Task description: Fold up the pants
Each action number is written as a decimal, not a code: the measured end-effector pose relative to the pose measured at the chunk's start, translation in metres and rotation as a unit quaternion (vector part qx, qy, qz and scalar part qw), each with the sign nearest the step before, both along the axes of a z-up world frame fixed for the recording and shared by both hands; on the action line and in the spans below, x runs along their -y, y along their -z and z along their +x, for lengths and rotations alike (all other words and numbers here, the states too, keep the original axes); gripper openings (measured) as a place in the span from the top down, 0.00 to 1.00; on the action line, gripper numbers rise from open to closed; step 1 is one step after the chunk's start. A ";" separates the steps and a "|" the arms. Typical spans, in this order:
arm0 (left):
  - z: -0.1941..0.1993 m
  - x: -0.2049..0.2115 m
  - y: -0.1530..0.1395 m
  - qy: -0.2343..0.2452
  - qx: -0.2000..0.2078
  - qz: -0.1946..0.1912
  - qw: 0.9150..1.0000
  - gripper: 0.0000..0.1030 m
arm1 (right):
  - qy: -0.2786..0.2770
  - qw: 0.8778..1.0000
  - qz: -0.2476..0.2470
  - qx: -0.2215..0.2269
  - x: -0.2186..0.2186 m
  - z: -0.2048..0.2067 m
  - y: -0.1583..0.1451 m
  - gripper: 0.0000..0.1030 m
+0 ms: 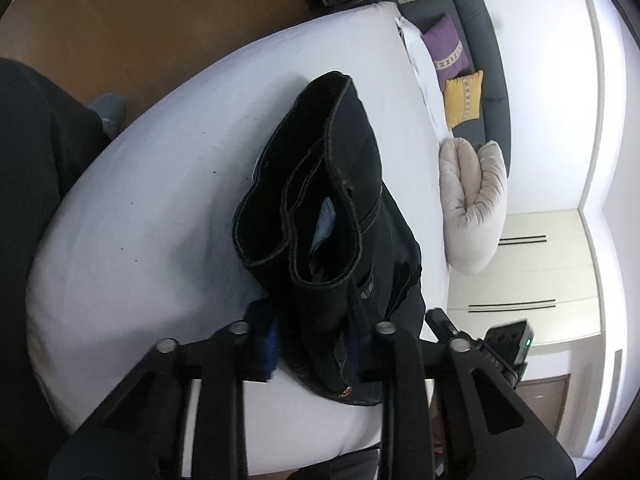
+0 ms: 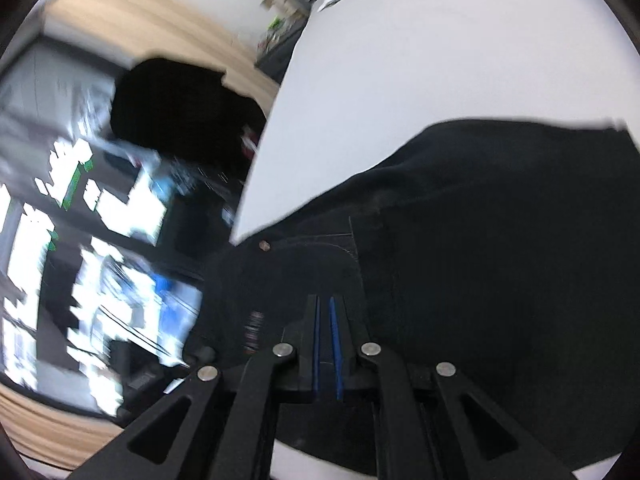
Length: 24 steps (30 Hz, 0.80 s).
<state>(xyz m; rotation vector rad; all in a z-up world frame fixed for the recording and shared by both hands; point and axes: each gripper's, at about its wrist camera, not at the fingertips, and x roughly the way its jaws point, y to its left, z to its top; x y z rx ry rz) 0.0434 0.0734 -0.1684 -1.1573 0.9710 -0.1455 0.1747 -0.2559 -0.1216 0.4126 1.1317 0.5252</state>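
Note:
Black pants [image 1: 320, 200] lie on the white bed [image 1: 160, 200], the leg hems doubled up toward me with both openings showing. My left gripper [image 1: 316, 340] is shut on the pants, with a thick bunch of the leg fabric between its blue pads. In the right wrist view, which is motion-blurred, the pants [image 2: 480, 240] spread over the bed [image 2: 400, 60] with a pocket seam and a rivet showing. My right gripper [image 2: 326, 320] sits over the waist area with its blue pads nearly together; I see no fabric between them.
A grey rolled cushion [image 1: 472, 200], a purple pillow [image 1: 446, 50] and a yellow pillow [image 1: 464, 98] sit by the dark headboard. White drawers [image 1: 540, 272] stand at the right. Wood floor [image 1: 120, 40] and a slippered foot [image 1: 108, 110] are at the left.

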 end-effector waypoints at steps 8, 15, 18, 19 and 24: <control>-0.002 0.019 -0.058 0.044 0.074 0.103 0.991 0.87 | -0.048 0.991 -0.115 -0.038 -0.029 0.015 0.037 0.94; 0.011 0.067 -0.105 0.101 0.148 0.205 0.962 0.87 | -0.037 0.987 -0.141 -0.063 -0.030 0.016 0.053 1.00; 0.013 0.087 -0.116 0.118 0.163 0.228 0.953 0.87 | -0.028 0.988 -0.140 -0.061 -0.029 0.012 0.059 1.00; 0.016 0.095 -0.120 0.124 0.169 0.237 0.949 0.87 | -0.026 0.989 -0.137 -0.057 -0.027 0.011 0.060 1.00; 0.037 0.154 -0.140 0.174 0.204 0.287 0.920 0.87 | -0.010 0.999 -0.028 -0.040 0.010 0.000 0.041 0.91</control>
